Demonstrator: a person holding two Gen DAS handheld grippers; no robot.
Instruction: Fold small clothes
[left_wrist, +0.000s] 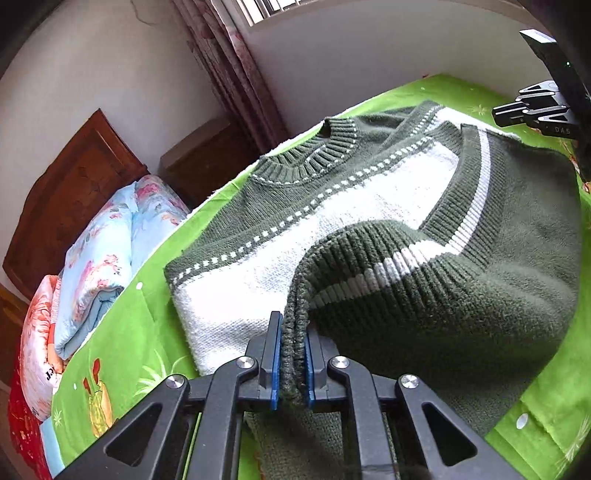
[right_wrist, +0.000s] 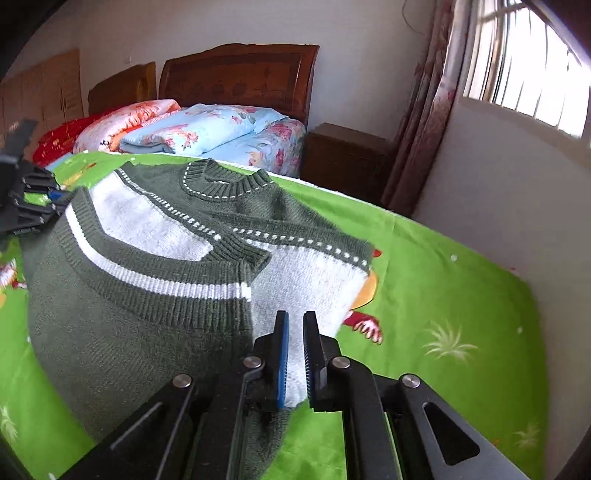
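Observation:
A small green and white knit sweater (left_wrist: 332, 229) lies on a bed with a green sheet (left_wrist: 122, 350); its ribbed hem is folded up toward the collar. My left gripper (left_wrist: 291, 354) is shut on the hem's ribbed edge and holds it lifted. In the right wrist view the sweater (right_wrist: 147, 295) spreads ahead. My right gripper (right_wrist: 295, 354) has a narrow gap between its pads with no knit between them; the hem corner lies just left of it. The left gripper shows at the far left (right_wrist: 40, 199), the right one at the upper right (left_wrist: 535, 110).
Folded floral quilts (right_wrist: 192, 129) lie at the head of the bed by a wooden headboard (right_wrist: 240, 77). A wooden nightstand (right_wrist: 343, 158) stands beside the bed, with a curtain (right_wrist: 428, 110) and a window (right_wrist: 524, 70) to the right. A white wall runs along the bed's far side.

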